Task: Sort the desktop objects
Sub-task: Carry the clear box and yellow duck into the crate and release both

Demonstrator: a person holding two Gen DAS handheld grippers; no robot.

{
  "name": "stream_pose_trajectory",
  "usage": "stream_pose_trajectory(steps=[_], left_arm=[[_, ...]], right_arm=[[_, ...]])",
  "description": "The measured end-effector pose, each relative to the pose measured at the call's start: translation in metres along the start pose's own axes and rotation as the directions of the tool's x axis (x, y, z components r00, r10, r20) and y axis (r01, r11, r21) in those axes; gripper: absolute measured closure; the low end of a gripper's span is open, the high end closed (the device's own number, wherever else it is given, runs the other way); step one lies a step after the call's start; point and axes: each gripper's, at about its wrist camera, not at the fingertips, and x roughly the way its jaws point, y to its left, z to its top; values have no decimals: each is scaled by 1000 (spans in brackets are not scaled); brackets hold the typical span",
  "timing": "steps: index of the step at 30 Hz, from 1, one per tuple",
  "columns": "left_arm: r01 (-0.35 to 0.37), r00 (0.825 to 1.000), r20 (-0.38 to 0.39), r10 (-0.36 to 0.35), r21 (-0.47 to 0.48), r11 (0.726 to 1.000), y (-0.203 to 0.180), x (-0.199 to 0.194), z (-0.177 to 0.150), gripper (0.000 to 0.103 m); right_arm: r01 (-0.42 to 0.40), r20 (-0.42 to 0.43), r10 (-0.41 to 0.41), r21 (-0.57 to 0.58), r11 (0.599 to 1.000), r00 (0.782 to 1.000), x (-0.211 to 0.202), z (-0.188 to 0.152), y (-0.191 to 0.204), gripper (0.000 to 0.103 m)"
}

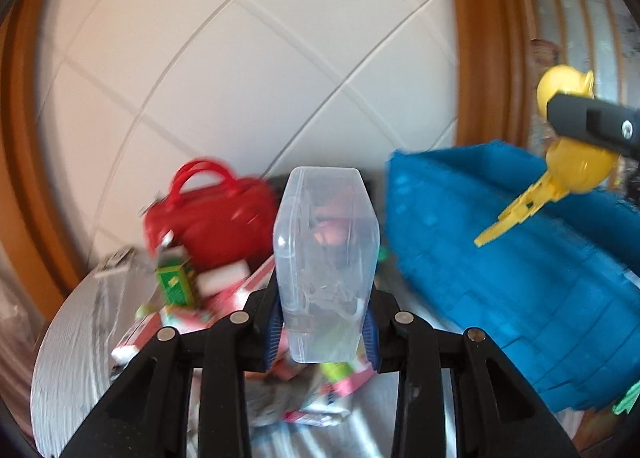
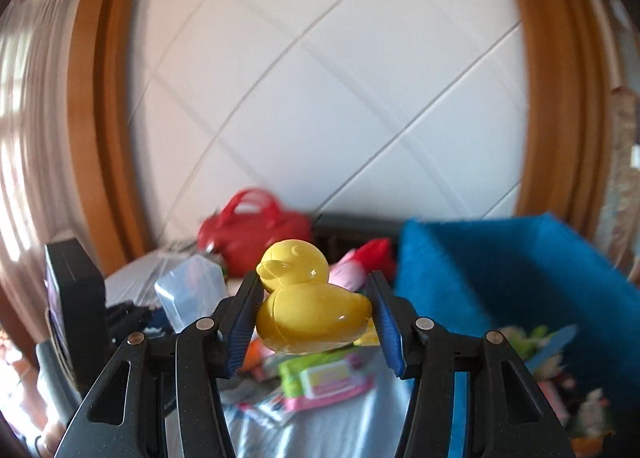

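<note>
My left gripper (image 1: 323, 318) is shut on a clear plastic box (image 1: 326, 258) and holds it upright above the cluttered table. My right gripper (image 2: 316, 312) is shut on a yellow plastic duck (image 2: 310, 304), held up in the air left of the blue fabric bin (image 2: 520, 278). In the left wrist view the duck (image 1: 576, 173) with a yellow clip part hangs from the right gripper's finger at the far right, over the blue bin (image 1: 500, 278). The clear box also shows in the right wrist view (image 2: 192, 294), at the left.
A red handbag (image 1: 212, 209) stands at the back against the white tiled wall. A green carton (image 1: 176, 282), pink packets (image 2: 328, 378) and papers litter the grey table (image 1: 72, 358). The bin holds several toys (image 2: 560, 370). A black device (image 2: 76, 298) stands left.
</note>
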Motion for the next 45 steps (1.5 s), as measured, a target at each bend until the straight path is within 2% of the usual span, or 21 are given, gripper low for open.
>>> stream_pose_trajectory(steps=[3, 6, 12, 15, 20, 26, 36, 39, 42, 45], left_arm=[[70, 997, 40, -71, 31, 997, -34, -6, 19, 71], [146, 986, 73, -150, 60, 988, -71, -10, 39, 71], [267, 953, 114, -282, 134, 954, -150, -12, 71, 71], [321, 935, 100, -341, 177, 931, -191, -10, 78, 71], [381, 917, 28, -399, 237, 893, -251, 1, 72, 71], [411, 910, -70, -409, 285, 866, -298, 18, 62, 71], [412, 911, -139, -388, 290, 864, -322, 26, 55, 71], [413, 911, -156, -383, 291, 863, -325, 30, 51, 71], [403, 914, -175, -365, 298, 865, -329, 35, 47, 71], [408, 910, -205, -360, 294, 865, -330, 39, 44, 70]], right_arm=[[68, 43, -68, 21, 997, 997, -30, 9, -24, 50], [143, 80, -147, 53, 988, 986, -62, 16, -53, 50], [313, 118, -326, 114, 943, 938, -125, 22, -112, 50], [375, 100, -389, 134, 917, 916, -145, 16, -141, 50], [430, 25, -439, 160, 889, 898, -153, -5, -185, 50], [456, -83, -449, 192, 869, 890, -153, -36, -235, 50], [479, -195, -445, 196, 856, 874, -139, -73, -284, 50], [499, -226, -458, 176, 849, 859, -131, -80, -290, 50], [534, -259, -491, 133, 835, 832, -122, -88, -294, 50], [548, -286, -504, 98, 831, 815, -115, -96, -294, 50]])
